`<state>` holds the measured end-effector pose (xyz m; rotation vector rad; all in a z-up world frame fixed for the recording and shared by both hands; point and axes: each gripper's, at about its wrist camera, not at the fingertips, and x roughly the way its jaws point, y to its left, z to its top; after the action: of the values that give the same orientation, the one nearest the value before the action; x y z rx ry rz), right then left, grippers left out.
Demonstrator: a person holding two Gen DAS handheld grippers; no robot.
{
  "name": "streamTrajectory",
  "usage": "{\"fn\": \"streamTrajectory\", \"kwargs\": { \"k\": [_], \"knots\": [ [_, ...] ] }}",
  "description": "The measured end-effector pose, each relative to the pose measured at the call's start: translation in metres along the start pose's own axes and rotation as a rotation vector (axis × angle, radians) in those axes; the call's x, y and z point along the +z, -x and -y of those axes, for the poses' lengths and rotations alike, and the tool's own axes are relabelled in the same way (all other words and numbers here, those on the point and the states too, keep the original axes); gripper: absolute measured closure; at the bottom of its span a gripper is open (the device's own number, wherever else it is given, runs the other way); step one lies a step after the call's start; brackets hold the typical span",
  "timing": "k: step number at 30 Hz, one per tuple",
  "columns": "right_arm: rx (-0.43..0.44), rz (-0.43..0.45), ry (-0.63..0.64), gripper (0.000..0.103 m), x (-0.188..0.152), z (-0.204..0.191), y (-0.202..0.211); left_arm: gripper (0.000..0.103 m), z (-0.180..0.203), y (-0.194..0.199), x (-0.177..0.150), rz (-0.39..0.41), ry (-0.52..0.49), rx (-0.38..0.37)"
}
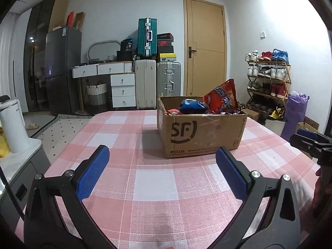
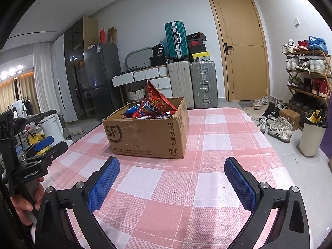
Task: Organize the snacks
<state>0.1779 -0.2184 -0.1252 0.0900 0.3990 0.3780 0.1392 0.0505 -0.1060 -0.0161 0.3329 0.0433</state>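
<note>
Left claw (image 1: 162,157) and right claw (image 2: 172,166) gape wide, empty (cardboard box (image 1: 199,132) well ahead).

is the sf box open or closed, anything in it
Open. The cardboard box has no lid over its top, and a red snack bag and a blue bag stick out above its rim.

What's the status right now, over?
Left gripper open, empty. Right gripper open, empty. Snack bags sit in cardboard box on checked table. Path clear.
</note>
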Motion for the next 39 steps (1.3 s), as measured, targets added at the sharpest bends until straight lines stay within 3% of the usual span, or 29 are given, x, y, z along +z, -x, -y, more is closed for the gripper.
{"fn": "streamTrajectory", "kwargs": {
  "k": [39],
  "knots": [
    [-0.007,-0.008,0.021,0.0,-0.001,-0.0044,-0.0032,0.001,-0.0034,0.0003,-0.0012,0.009,0.005,0.022]
  ]
}}
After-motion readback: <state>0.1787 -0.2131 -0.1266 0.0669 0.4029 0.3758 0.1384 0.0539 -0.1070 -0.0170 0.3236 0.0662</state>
